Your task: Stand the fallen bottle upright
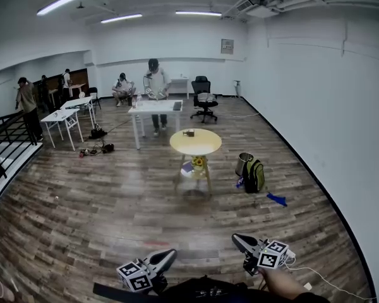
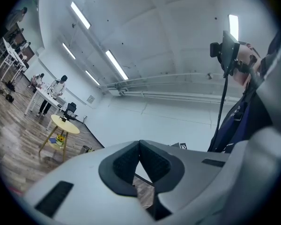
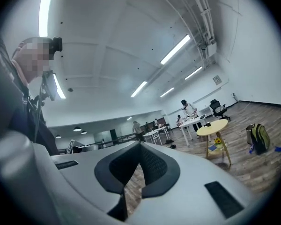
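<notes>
Head view is showing a small thing (image 1: 188, 133), maybe the bottle, sitting on the yellow table (image 1: 205, 145), far ahead of both tongs. The left tongs (image 1: 168, 255) and right tongs (image 1: 237, 238) are hanging clenched and empty. Reaching and lifting are still waiting.

A round yellow counter (image 1: 202, 145) stands mid-room on the wooden floor (image 1: 114, 201). Yellow flowers (image 1: 198, 162) sit on its lower shelf. Just right of the counter are a metal bucket (image 1: 242, 163) and a green backpack (image 1: 254, 175). Beyond the counter are a white table (image 1: 155, 106), a standing person (image 1: 156, 84) and a black office chair (image 1: 204, 100).
</notes>
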